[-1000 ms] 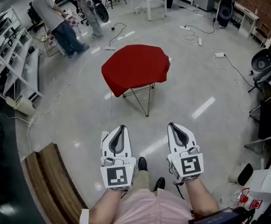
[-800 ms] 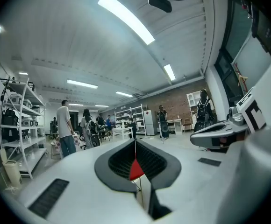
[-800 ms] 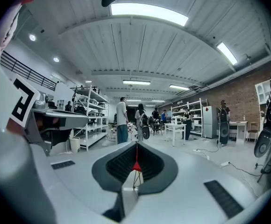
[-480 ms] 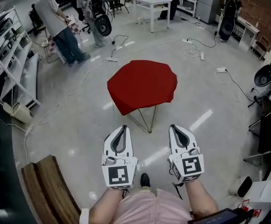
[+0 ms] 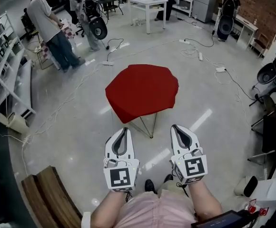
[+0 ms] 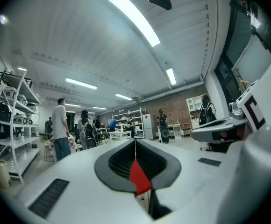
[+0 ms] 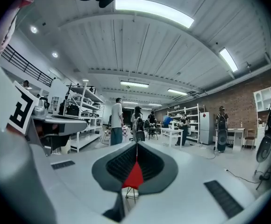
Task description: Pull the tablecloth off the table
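A red tablecloth [image 5: 141,90] covers a small table on thin metal legs [image 5: 150,125] in the middle of the floor. It hangs over the table's edges all round. My left gripper [image 5: 124,129] and right gripper [image 5: 174,128] are held side by side near my body, a short way in front of the table and clear of the cloth. Both are shut with nothing between the jaws. Through the closed jaws the tablecloth [image 6: 139,177] shows as a red sliver in the left gripper view, and the tablecloth [image 7: 135,176] likewise in the right gripper view.
Cables [image 5: 208,56] trail over the grey floor behind the table. Two people [image 5: 52,30] stand at the back left near white shelving [image 5: 7,65]. A white table [image 5: 147,6] stands at the back, a wooden bench [image 5: 52,194] at my near left, chairs [image 5: 273,70] at the right.
The table with the red cloth has come nearer and lower in the head view as I walk toward it. Both grippers keep their places and stay shut.
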A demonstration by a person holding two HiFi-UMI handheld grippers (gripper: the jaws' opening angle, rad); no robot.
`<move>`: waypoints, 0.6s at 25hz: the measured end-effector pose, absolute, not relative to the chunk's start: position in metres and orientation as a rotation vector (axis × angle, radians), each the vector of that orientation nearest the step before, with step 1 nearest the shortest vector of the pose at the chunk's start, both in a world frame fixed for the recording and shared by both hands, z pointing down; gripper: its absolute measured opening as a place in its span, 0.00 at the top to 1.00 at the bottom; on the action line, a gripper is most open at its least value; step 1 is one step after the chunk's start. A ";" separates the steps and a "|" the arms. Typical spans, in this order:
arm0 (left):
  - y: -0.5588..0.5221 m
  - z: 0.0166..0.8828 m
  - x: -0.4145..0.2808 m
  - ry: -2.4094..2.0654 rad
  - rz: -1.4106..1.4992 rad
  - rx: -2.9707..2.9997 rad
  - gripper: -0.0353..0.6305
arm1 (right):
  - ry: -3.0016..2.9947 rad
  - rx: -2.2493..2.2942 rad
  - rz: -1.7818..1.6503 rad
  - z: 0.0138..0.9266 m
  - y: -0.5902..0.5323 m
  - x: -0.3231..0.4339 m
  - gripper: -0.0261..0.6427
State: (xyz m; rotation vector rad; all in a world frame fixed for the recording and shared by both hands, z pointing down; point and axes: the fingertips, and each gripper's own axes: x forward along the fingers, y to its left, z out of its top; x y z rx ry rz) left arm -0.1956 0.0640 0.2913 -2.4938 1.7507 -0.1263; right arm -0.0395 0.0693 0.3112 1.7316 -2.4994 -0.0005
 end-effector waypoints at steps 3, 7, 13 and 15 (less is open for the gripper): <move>0.056 0.302 -0.190 1.748 -0.138 -2.514 0.91 | -2.484 1.747 0.030 0.321 0.064 -0.033 0.94; 0.045 0.314 -0.183 1.748 -0.179 -2.531 0.90 | -2.473 1.759 0.057 0.329 0.051 -0.022 0.94; 0.010 0.326 -0.171 1.786 -0.234 -2.516 0.90 | -2.479 1.764 0.108 0.346 0.012 -0.001 0.94; -0.006 0.333 -0.166 1.804 -0.269 -2.504 0.90 | -2.480 1.754 0.124 0.355 -0.005 0.007 0.94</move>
